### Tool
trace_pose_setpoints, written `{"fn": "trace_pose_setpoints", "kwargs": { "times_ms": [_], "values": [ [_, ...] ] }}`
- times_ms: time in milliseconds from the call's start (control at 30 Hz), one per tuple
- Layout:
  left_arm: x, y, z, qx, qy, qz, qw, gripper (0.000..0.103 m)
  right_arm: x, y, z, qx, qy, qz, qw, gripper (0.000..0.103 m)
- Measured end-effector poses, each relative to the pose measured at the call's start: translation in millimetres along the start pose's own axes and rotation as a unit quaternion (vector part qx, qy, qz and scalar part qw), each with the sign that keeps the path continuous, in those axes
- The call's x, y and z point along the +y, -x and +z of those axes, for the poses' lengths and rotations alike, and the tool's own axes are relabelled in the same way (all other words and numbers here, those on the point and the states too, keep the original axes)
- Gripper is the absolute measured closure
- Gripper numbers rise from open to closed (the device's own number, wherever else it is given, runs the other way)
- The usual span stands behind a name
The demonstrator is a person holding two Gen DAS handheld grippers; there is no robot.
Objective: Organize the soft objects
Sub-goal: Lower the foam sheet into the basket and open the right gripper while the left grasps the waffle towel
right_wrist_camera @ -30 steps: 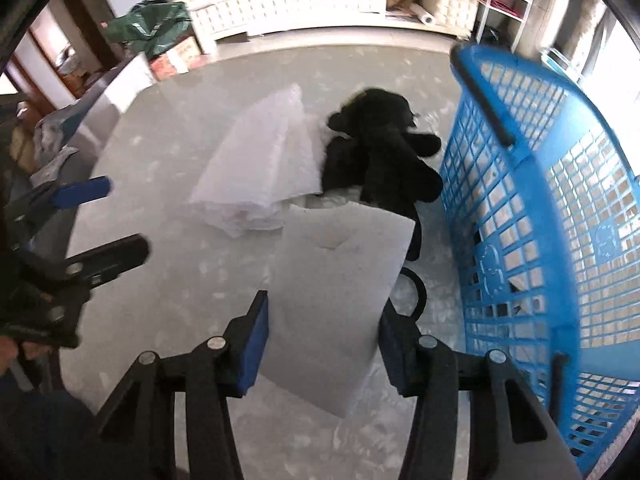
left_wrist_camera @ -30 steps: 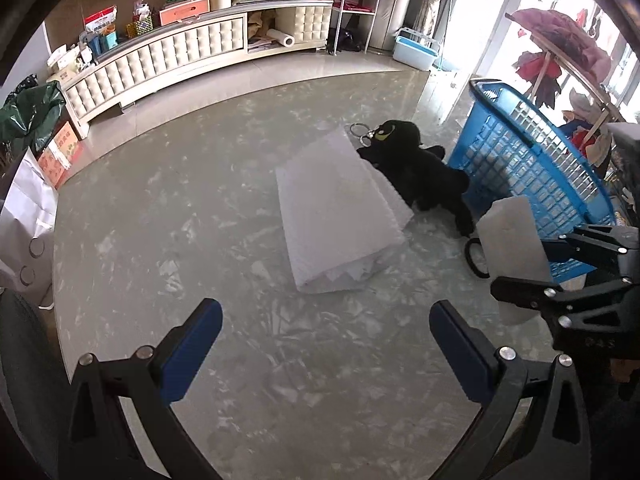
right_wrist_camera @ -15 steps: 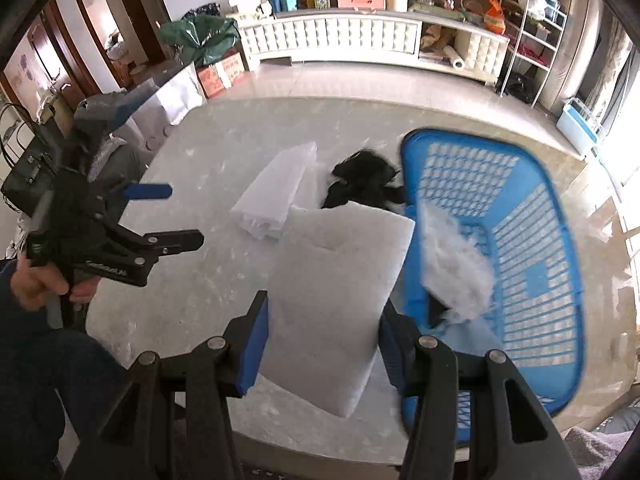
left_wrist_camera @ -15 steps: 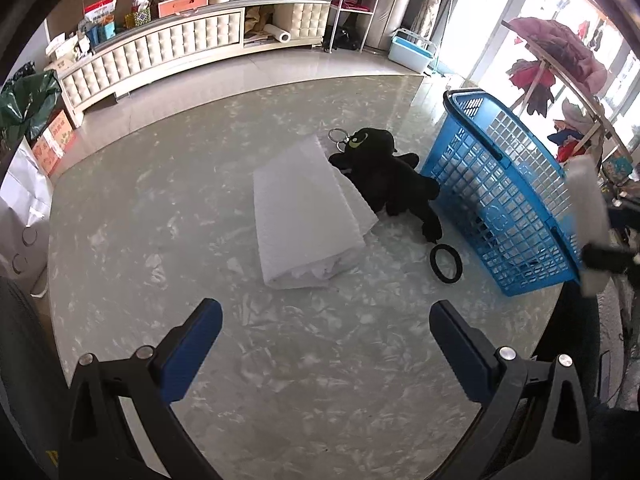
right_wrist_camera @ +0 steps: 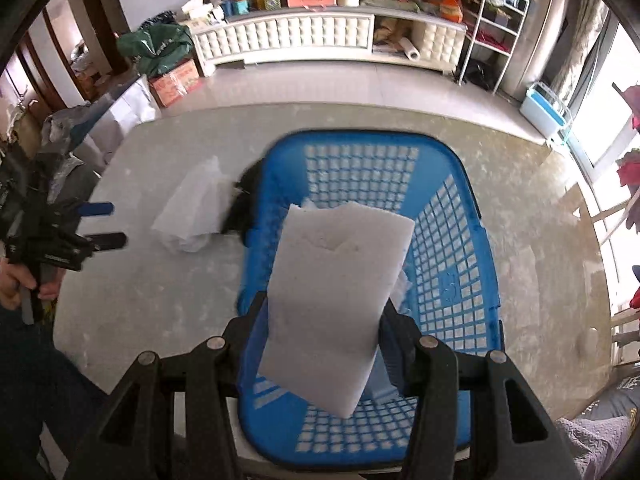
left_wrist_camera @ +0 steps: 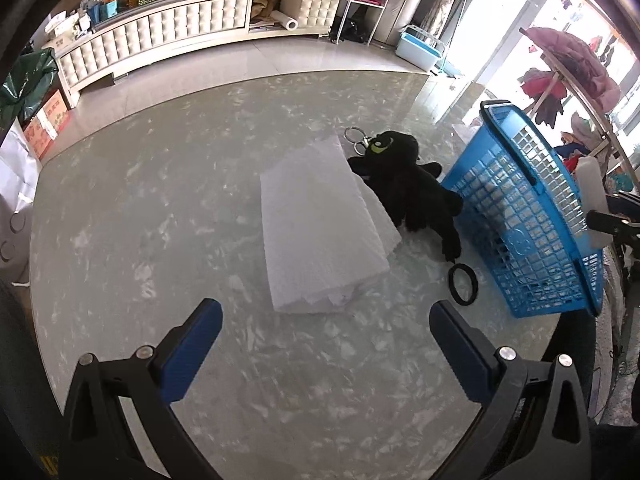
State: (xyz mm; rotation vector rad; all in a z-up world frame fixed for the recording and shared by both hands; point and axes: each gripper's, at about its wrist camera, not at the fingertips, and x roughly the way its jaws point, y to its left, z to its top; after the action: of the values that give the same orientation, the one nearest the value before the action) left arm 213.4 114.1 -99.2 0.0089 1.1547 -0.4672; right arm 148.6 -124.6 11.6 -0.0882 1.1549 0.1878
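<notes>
White foam slab (right_wrist_camera: pixel 336 304): clamped between both pads of right gripper (right_wrist_camera: pixel 324 332), hanging over blue basket (right_wrist_camera: pixel 452 248) near table's right edge. Folded foam sheet (left_wrist_camera: pixel 320 224) and black plush toy (left_wrist_camera: pixel 404 184): mid-table, touching, plush against basket. Left gripper (left_wrist_camera: pixel 326 340): spread wide, empty, above bare marble table (left_wrist_camera: pixel 160 184).

Both handheld grippers had matte black, triangulated frames studded with round silver screws. The left gripper (left_wrist_camera: pixel 326 348) carried blue pads on its fingers (left_wrist_camera: pixel 192 354); the right gripper (right_wrist_camera: pixel 322 344) matched. A dark sleeve (right_wrist_camera: pixel 36 384) covered one arm.
</notes>
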Motion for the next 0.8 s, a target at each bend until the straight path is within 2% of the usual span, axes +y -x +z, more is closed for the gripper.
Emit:
{"fn": "trace_pose_setpoints", "kwargs": {
  "times_ms": [167,267,367,600,800],
  "values": [
    [10,-18,10,0.011,0.001,-0.003,0.9999,0.0,-16,-33,4,0.029,-0.011,0.005,1.0,0.055],
    [14,-33,14,0.024,-0.004,0.007,0.9997,0.0,-23,-47,7,0.042,-0.015,0.002,0.999,0.055],
    [18,-47,19,0.033,-0.005,0.016,0.9993,0.0,-30,-60,11,0.053,-0.017,-0.002,0.998,0.054],
    [31,-72,30,0.047,0.011,0.009,0.9988,0.0,-36,-84,17,0.076,0.0,-0.005,0.997,0.053],
    [31,-91,38,0.061,0.007,0.009,0.9981,0.0,-40,-100,27,0.089,0.001,-0.003,0.996,0.053]
  ]
}}
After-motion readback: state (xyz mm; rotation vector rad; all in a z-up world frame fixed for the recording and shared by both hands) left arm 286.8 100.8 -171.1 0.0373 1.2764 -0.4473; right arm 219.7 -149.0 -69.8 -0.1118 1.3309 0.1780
